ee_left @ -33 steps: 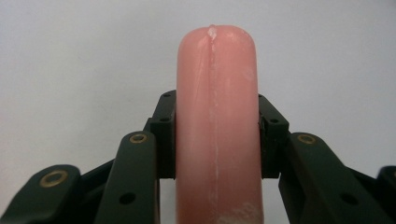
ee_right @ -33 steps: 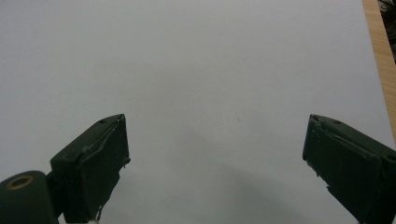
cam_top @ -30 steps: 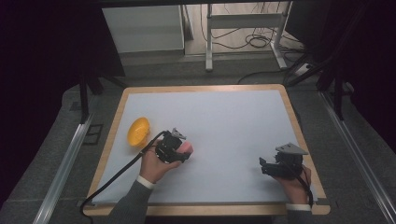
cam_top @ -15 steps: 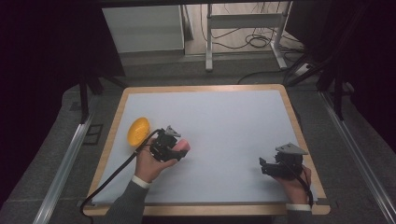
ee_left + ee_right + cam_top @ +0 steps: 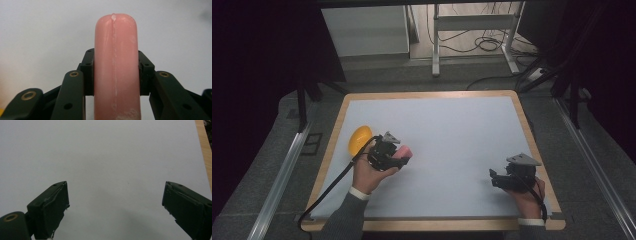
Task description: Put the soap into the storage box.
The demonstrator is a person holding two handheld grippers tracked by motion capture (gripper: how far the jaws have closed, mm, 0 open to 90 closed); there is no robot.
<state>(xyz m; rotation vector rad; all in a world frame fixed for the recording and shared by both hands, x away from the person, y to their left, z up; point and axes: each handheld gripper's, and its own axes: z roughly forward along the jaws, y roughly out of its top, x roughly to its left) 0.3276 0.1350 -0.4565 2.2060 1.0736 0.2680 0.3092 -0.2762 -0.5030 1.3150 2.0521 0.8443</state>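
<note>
With the left tool [image 5: 398,159] clenched on the pink sausage [image 5: 115,67], keep it level while the right tool [image 5: 115,207] waits released.

Yellow fruit [image 5: 360,139] on white table [image 5: 452,130]

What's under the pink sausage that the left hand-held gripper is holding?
Beneath the pink sausage, clamped in the left hand-held gripper, lies bare white table surface. The strip directly below the sausage is covered, so whether it touches the table is unclear.
</note>
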